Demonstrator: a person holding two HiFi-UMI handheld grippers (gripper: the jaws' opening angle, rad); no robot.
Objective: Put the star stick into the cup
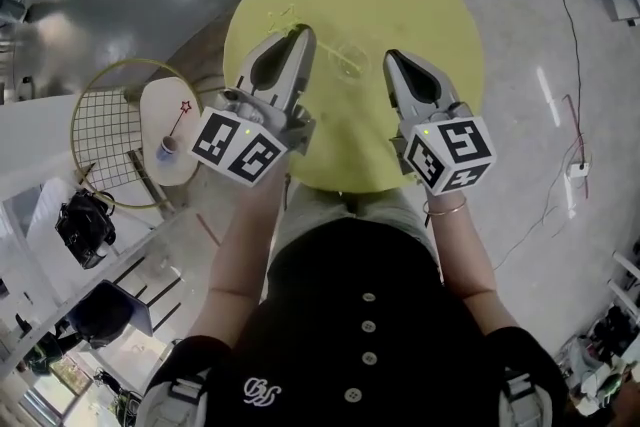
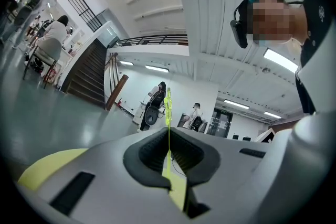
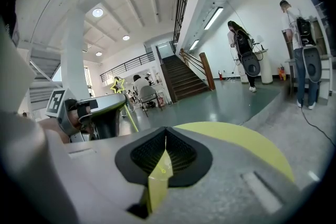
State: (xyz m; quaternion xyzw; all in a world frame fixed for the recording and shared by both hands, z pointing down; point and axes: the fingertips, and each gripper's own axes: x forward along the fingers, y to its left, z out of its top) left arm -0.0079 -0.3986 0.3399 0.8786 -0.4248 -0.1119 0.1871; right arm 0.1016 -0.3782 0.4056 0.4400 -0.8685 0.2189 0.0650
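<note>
Above the round yellow-green table (image 1: 430, 5), the person holds both grippers side by side, tips pointing away from the body. The left gripper (image 1: 302, 37) has its jaws pressed together on a thin yellow-green star stick (image 3: 117, 84). The shaft passes through the closed pads and rises past the tip. In the right gripper view the outlined yellow star stands at the top, up in the air over the table's left part. In the left gripper view the star shows edge-on.

The right gripper (image 1: 393, 58) hovers near the left one but apart from it. Its jaws are closed tip to tip with nothing between them, and only the table's colour shows through the slit behind the pads.

Well to the left, off the big table, a small white oval side table (image 1: 165, 105) sits against a round gold wire grid (image 1: 105, 130). A small cup (image 1: 166, 149) stands on the side table's near end, with a thin red-star stick (image 1: 181, 115) leaning out of it.
</note>
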